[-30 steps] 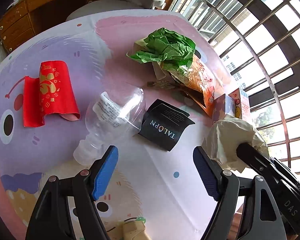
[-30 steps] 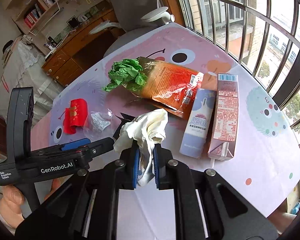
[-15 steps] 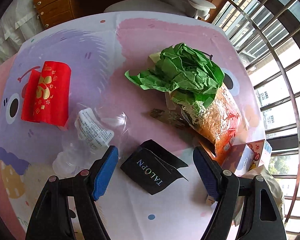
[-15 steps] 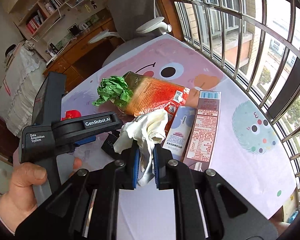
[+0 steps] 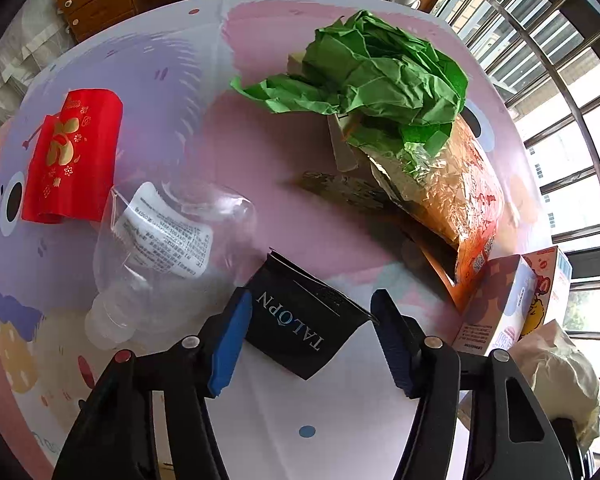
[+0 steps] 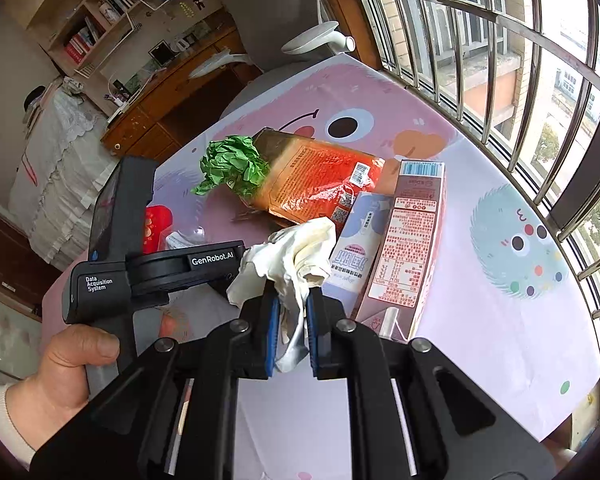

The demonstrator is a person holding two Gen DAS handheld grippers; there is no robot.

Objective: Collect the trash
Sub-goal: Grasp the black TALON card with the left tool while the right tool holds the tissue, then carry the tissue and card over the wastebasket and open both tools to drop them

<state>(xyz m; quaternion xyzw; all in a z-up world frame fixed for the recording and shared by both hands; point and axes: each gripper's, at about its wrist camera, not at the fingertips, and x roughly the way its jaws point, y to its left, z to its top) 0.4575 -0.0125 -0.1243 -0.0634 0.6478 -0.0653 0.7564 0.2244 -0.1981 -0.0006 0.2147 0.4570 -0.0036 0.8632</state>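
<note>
A black packet printed TALOPN [image 5: 304, 320] lies on the cartoon tablecloth [image 5: 260, 420], right between the blue pads of my left gripper [image 5: 310, 330]. That gripper is open and its pads stand apart from the packet's sides. My right gripper [image 6: 291, 320] is shut on a crumpled white tissue [image 6: 296, 252], held above the table near two drink cartons [image 6: 412, 240]. The tissue [image 5: 556, 376] also shows at the lower right of the left wrist view. A clear plastic bottle [image 5: 168, 256] lies just left of the black packet.
A red envelope [image 5: 72, 156] lies at the far left. Crumpled green paper [image 5: 380, 72] rests on an orange foil snack bag [image 5: 452, 188] beyond the packet. A hand [image 6: 60, 376] holds the left gripper's body. Window bars [image 6: 500, 60] run along the table's right side, with a chair [image 6: 320, 40] behind.
My left gripper has moved forward and down, so the black packet now sits between its pads. The right gripper has stayed shut on the tissue and drifted slightly.
</note>
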